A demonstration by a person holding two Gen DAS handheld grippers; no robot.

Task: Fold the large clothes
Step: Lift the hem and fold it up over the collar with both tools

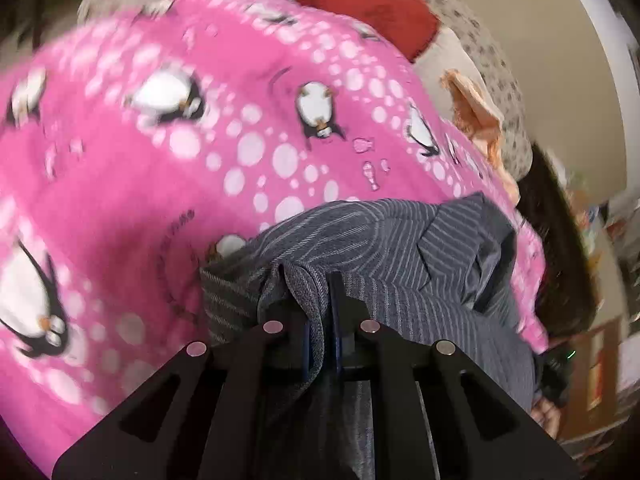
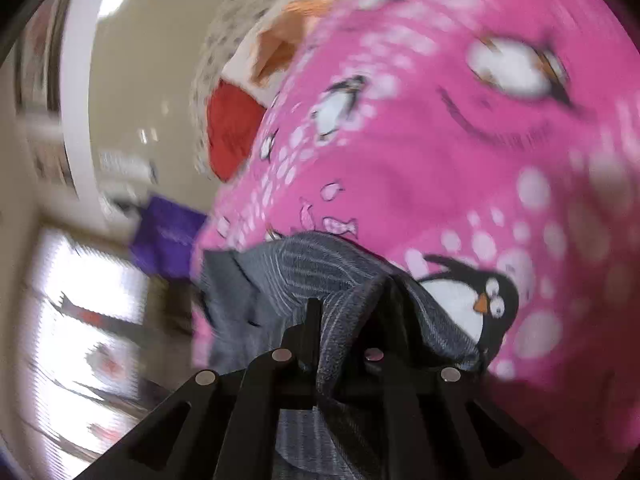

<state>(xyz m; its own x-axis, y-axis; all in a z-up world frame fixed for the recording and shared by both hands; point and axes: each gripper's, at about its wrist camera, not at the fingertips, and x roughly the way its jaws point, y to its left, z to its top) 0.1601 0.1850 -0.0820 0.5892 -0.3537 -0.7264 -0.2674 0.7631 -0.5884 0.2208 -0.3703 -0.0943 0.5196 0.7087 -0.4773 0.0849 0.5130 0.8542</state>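
Observation:
A grey pinstriped garment (image 1: 384, 248) is held up over a pink penguin-print blanket (image 1: 168, 168). My left gripper (image 1: 318, 300) is shut on a folded edge of the garment, which bunches between its fingers. In the right wrist view my right gripper (image 2: 348, 320) is shut on another edge of the same grey garment (image 2: 304, 272), with the pink blanket (image 2: 460, 152) behind it. The rest of the garment hangs below and is partly hidden by the gripper bodies. Both views are blurred.
A red cloth (image 1: 372, 8), an orange cloth (image 1: 476, 116) and a purple cloth (image 2: 168, 236) lie past the blanket's edges on a speckled grey surface (image 1: 496, 80). A glossy beige floor (image 2: 132, 92) and a white wall edge lie beyond.

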